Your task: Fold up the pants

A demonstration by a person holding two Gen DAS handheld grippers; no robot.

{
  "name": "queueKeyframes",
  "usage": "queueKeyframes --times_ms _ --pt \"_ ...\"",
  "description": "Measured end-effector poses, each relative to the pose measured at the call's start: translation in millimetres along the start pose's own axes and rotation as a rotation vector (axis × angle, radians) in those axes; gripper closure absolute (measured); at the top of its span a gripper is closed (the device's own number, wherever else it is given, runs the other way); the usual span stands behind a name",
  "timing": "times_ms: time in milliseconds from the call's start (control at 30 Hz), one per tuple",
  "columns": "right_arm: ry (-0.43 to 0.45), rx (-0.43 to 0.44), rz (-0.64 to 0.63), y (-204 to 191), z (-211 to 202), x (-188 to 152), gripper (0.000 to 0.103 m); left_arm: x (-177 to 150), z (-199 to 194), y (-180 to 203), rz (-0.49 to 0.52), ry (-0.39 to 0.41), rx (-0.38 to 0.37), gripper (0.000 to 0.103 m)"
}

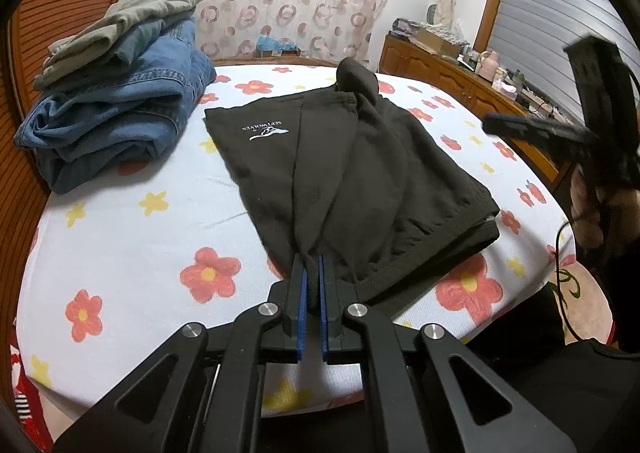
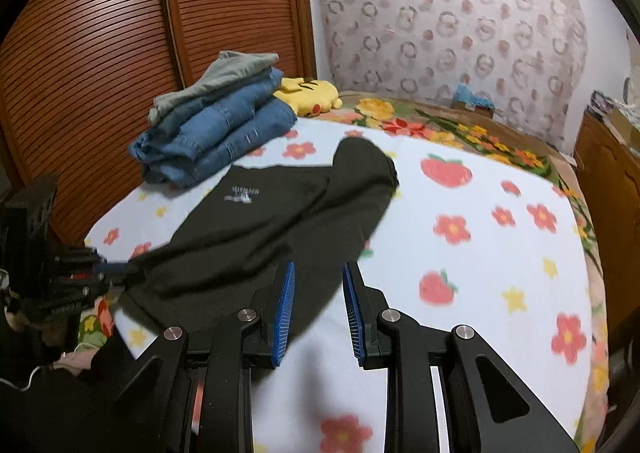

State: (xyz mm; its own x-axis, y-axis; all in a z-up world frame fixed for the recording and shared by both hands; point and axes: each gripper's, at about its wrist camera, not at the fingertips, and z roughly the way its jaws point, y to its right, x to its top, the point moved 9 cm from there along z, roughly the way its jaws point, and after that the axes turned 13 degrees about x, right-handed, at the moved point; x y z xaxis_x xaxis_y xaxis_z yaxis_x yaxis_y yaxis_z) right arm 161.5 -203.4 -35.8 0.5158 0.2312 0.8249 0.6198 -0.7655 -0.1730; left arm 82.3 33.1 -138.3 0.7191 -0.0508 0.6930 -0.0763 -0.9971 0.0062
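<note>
Black pants [image 1: 352,173], part-folded, on a flowered bed sheet [image 1: 132,237].
Left gripper [image 1: 313,273]: clamped tight on the pants' near edge, cloth pinched between blue pads. Right gripper [image 2: 319,293]: jaws partly apart, empty, above the pants' edge. Stack of jeans [image 1: 116,121] lies beside the pants, apart.

left wrist: near, downward | right wrist: likewise | shared: pants [image 1: 352,173]

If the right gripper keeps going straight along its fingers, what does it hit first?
Probably the near edge of the dark folded pants lying on the flowered white sheet. The right gripper is open with nothing between its pads; depth is hard to judge.
</note>
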Motion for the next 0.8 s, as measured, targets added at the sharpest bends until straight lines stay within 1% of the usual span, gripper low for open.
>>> queueKeyframes --times_ms 167,333,633,800 --pt "-0.019 0.008 0.023 -3.9 -8.7 -20.0 0.077 -1.4 1.6 1.0 -0.001 -0.005 0.003 0.097" --pt "-0.051 0.006 0.015 -13.9 -7.1 -36.3 0.077 -1.7 2.6 0.9 -0.002 -0.007 0.003 0.097" --pt "-0.065 0.020 0.018 -25.7 -3.0 -51.9 0.076 -1.7 3.7 1.5 -0.002 -0.008 0.004 0.097" --pt "-0.077 0.025 0.006 -32.4 2.6 -52.4 0.076 -1.9 3.8 1.6 -0.001 -0.009 0.004 0.097"
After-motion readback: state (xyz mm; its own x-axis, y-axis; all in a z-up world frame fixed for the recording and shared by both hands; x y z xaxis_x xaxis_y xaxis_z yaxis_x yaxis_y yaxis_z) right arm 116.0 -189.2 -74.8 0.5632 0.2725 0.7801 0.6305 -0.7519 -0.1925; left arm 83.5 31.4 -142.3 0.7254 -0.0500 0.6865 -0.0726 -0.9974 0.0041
